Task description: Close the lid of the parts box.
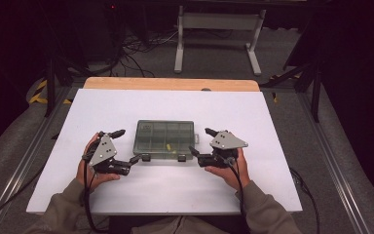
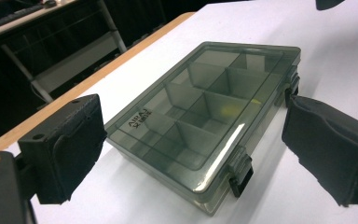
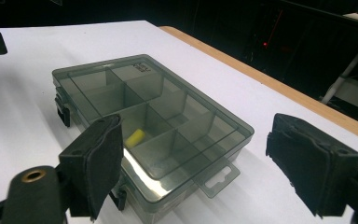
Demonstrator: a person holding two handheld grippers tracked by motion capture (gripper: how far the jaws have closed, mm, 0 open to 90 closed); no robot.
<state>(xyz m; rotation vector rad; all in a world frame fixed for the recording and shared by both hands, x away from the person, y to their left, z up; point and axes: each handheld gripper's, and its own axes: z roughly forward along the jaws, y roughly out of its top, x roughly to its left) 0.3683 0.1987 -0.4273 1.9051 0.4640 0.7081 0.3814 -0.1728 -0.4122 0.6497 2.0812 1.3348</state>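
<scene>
The compartment box (image 1: 165, 139) lies flat on the tabletop (image 1: 253, 122), lid shut, between the two grippers and just ahead of their jaws. It looks like light, stiff, smooth plastic, likely to slide or skate if pushed, so the two front latches (image 2: 240, 175) or the short ends seem the sensible places to take hold. The left gripper (image 1: 125, 146) stands with jaws spread wide, empty, its near jaw close to the left latch. The right gripper (image 1: 200, 141) is likewise spread and empty, flanking the box's right end. The right gripper view shows a small yellow piece (image 3: 134, 138) in one compartment and a hang tab (image 3: 219, 178) on the end, while the left gripper view shows embossed lettering (image 2: 140, 118) on the lid.
</scene>
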